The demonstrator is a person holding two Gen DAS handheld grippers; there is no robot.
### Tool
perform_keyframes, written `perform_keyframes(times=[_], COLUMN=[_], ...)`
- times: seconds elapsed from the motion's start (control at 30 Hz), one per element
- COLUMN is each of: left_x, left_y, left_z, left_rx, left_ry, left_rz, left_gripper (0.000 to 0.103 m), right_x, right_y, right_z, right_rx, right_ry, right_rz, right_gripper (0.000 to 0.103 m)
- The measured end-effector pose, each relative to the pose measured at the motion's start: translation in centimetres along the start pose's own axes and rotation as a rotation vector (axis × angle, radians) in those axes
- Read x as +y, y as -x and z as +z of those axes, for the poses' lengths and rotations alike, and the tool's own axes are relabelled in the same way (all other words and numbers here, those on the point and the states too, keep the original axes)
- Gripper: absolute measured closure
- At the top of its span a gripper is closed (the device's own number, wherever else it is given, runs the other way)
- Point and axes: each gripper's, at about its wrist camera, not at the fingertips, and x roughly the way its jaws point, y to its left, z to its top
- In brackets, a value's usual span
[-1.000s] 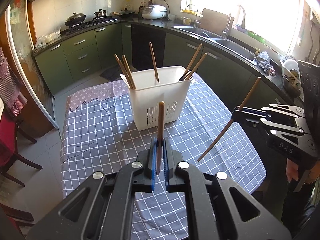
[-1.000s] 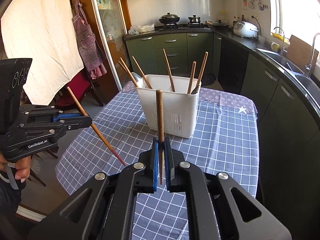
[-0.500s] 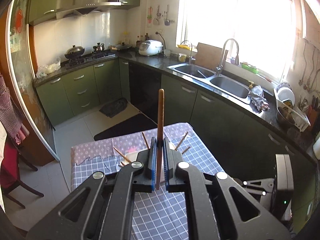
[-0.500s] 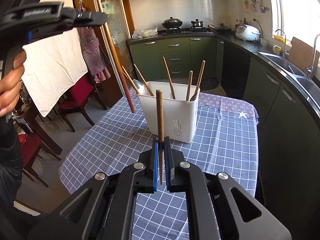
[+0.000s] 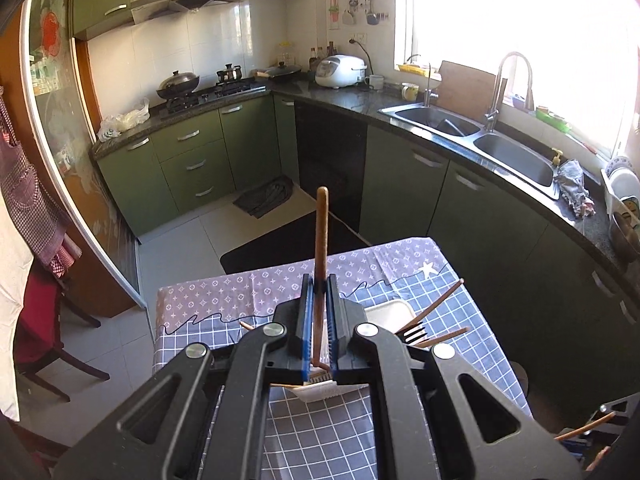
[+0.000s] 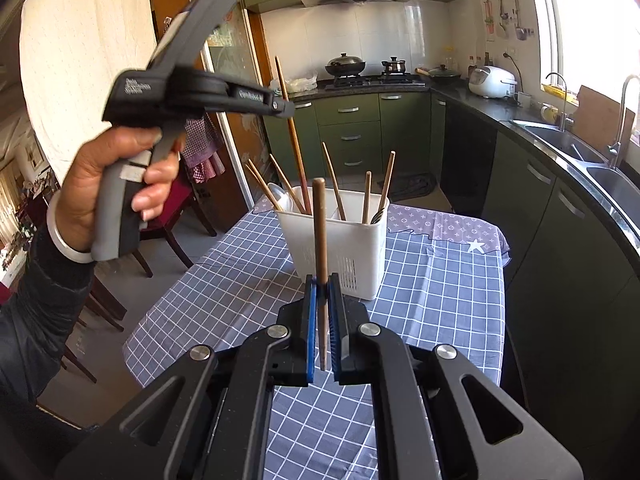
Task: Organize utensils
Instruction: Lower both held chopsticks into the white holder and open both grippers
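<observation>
Between my L jaws, a brown chopstick (image 5: 321, 236) is pinched tight, w/ the blue pads closed on it. My left gripper (image 5: 319, 312) went up & over a lot in the last sec. Before, the white holder (image 5: 390, 312) was out in front of it, far off on the table. Now the holder sits right under the L jaws, mostly hid behind them; only its far rim peeks out just to the right. In my right cam view, the L stick's low tip hangs down at the holder's near-left corner, by the other sticks & a spoon (image 6: 282, 200). I can't tell if the tip is inside yet or just over the rim.

So I think the L stick is about ready to drop in. It needs a bit more down, then let go.

My right gripper (image 6: 323, 308) only went up a little. Its jaws are shut on a 2nd chopstick (image 6: 320, 240), which stands straight up btwn the pads, top end well above them, low end poking out under them. The holder is in front of these jaws & a bit right, on the checked cloth (image 6: 440, 280), not touching. This stick waits its turn.

Other sticks lean in the holder, some left, some right. A fork (image 5: 414, 334) pokes up just right of my L jaws. If I push down crooked, my stick may bump those or tip the holder, I guess.
</observation>
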Motion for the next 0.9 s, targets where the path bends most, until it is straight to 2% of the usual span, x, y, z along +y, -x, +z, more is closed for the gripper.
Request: perform_keyframes(times=[0.07,0.17,0.23,0.3,0.37,0.47,0.57,0.7,0.8,0.87,0.9], left_x=[0.1,0.3,0.8,1.7,2.3,2.7,3.4,4.3,5.2,5.7,5.9], left_y=[-0.8,-0.5,0.8,2.9,5.3,8.2,10.1,11.4,12.0,12.4,12.5], left_z=[-0.9,-1.6,-2.1,-2.6,-3.7,-6.0,-8.9,-12.9,-15.8,-17.5,-18.2], left_rx=[0.031,0.029,-0.001,-0.049,-0.111,-0.176,-0.200,-0.211,-0.231,-0.247,-0.253], left_ry=[-0.009,-0.010,0.013,0.044,0.055,0.051,0.057,0.082,0.096,0.116,0.122], left_rz=[-0.008,-0.019,-0.040,-0.062,-0.064,-0.063,-0.068,-0.056,-0.020,0.001,0.004], left_gripper=[0.088,0.087,0.086,0.082,0.072,0.071,0.071,0.068,0.051,0.034,0.032], right_x=[0.2,0.7,1.0,1.5,1.8,2.1,2.2,1.9,1.5,1.0,0.8], right_y=[0.4,1.0,1.3,1.6,2.0,2.4,2.0,-0.2,-3.1,-5.2,-6.3], right_z=[0.5,1.9,3.1,4.7,6.6,9.8,12.8,15.4,16.2,16.0,15.8], right_rx=[-0.016,-0.043,-0.065,-0.094,-0.133,-0.195,-0.241,-0.253,-0.213,-0.178,-0.161], right_ry=[0.001,0.010,0.015,0.021,0.020,0.012,-0.005,-0.020,-0.030,-0.038,-0.038], right_rz=[0.002,0.003,0.010,0.020,0.019,0.007,-0.023,-0.079,-0.114,-0.128,-0.140], right_gripper=[0.096,0.096,0.096,0.096,0.096,0.096,0.096,0.096,0.096,0.096,0.096])
